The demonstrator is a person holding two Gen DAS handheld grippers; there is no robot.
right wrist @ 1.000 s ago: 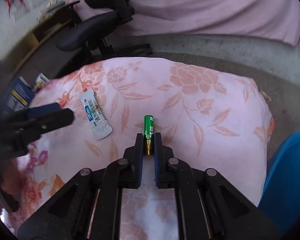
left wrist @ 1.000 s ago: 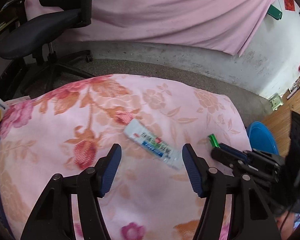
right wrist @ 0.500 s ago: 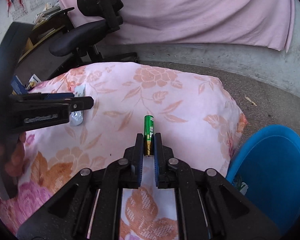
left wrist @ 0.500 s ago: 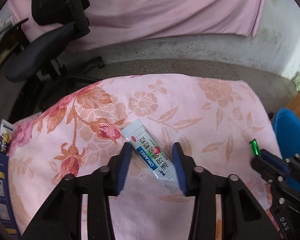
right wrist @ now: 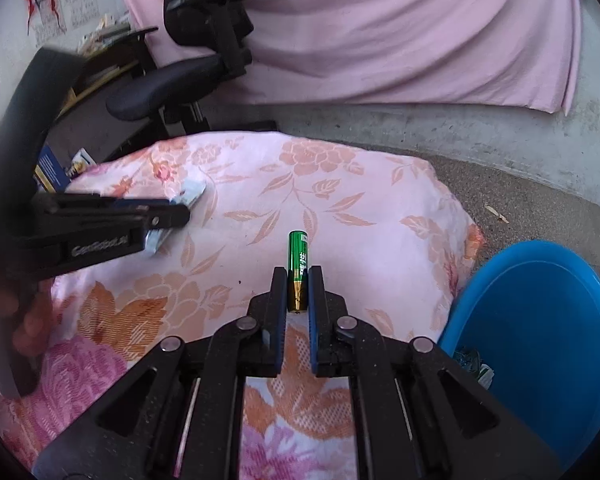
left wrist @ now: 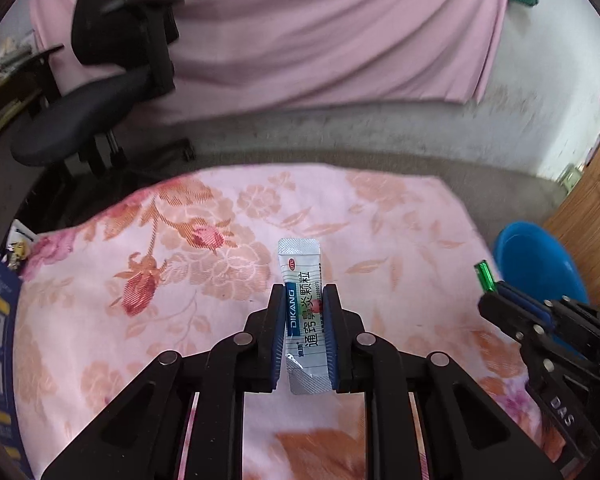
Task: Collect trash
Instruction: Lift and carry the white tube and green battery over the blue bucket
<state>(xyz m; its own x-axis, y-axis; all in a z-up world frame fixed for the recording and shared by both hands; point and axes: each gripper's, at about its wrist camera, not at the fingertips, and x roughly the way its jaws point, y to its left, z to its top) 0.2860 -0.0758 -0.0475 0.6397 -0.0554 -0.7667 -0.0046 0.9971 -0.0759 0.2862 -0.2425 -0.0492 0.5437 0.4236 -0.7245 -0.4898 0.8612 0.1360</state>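
Left wrist: hand-held gripper (left wrist: 303, 300) angled downward, closing on sachet (left wrist: 302, 304).

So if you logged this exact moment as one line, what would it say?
left gripper: closing on sachet | right gripper: holding battery | blue bin: right of floral cloth

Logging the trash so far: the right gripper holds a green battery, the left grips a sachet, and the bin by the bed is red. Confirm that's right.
One error: the bin is blue, not red, as the right wrist view shows. The rest holds: the right gripper holds the green battery, and the left gripper, its jaws closing, has the sachet between them.
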